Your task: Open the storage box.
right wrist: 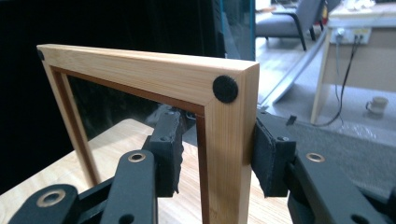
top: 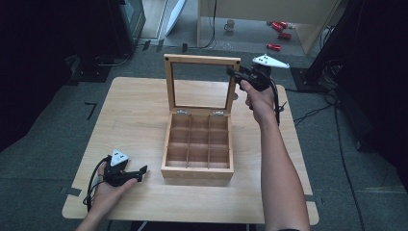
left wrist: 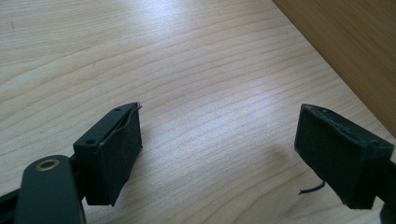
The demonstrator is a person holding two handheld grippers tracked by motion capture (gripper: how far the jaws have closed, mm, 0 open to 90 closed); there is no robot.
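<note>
Pinching the glass-paned lid's (right wrist: pixel 140 70) corner frame between its pads, the right gripper (top: pixel 239 73) holds it upright over the wooden compartment box (top: pixel 197 144); opening looks done. Left gripper (top: pixel 136 173) rests spread on the table (left wrist: pixel 187 70).

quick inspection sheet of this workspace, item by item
surface: light wooden table, bare around the box
job's things: wooden compartment box, its compartments look empty; glass-paned lid stands upright
clutter: nothing seen on the table
grippers: left hand-held gripper open over bare wood beside the box; right hand-held gripper straddles the lid's side rail near its top corner, right pad touching, left pad's contact unclear
cables: black cable trails from the left hand-held gripper
surroundings: mug and red items on the floor beyond
</note>
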